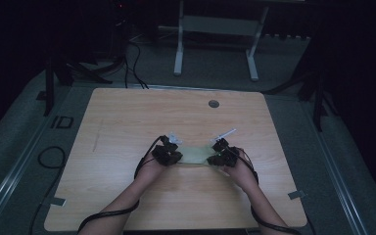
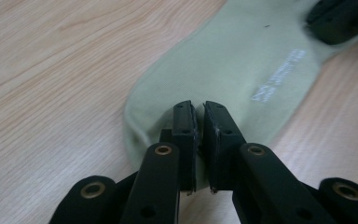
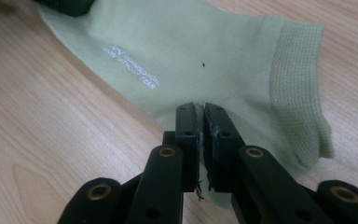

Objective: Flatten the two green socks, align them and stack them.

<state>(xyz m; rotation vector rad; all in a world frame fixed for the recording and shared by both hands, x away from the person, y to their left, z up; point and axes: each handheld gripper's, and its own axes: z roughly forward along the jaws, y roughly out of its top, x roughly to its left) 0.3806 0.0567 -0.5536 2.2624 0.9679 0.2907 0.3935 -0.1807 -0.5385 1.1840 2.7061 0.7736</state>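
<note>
A pale green ankle sock (image 1: 196,154) lies flat on the wooden table (image 1: 127,122), between my two grippers. My left gripper (image 1: 175,155) sits at the sock's rounded toe end. In the left gripper view its jaws (image 2: 199,109) are pressed together on the toe fabric of the sock (image 2: 242,60), which carries white lettering. My right gripper (image 1: 214,157) is at the cuff end. In the right gripper view its jaws (image 3: 199,109) are pinched on the sock's (image 3: 205,42) near edge, beside the ribbed cuff (image 3: 298,88). Each gripper view shows the other gripper's black tip at the sock's far end.
A round cable hole (image 1: 214,104) sits near the table's far edge. A white stand (image 1: 215,44) is on the grey floor beyond the table, with black cables (image 1: 49,156) at the left. Dark tripod legs flank the table.
</note>
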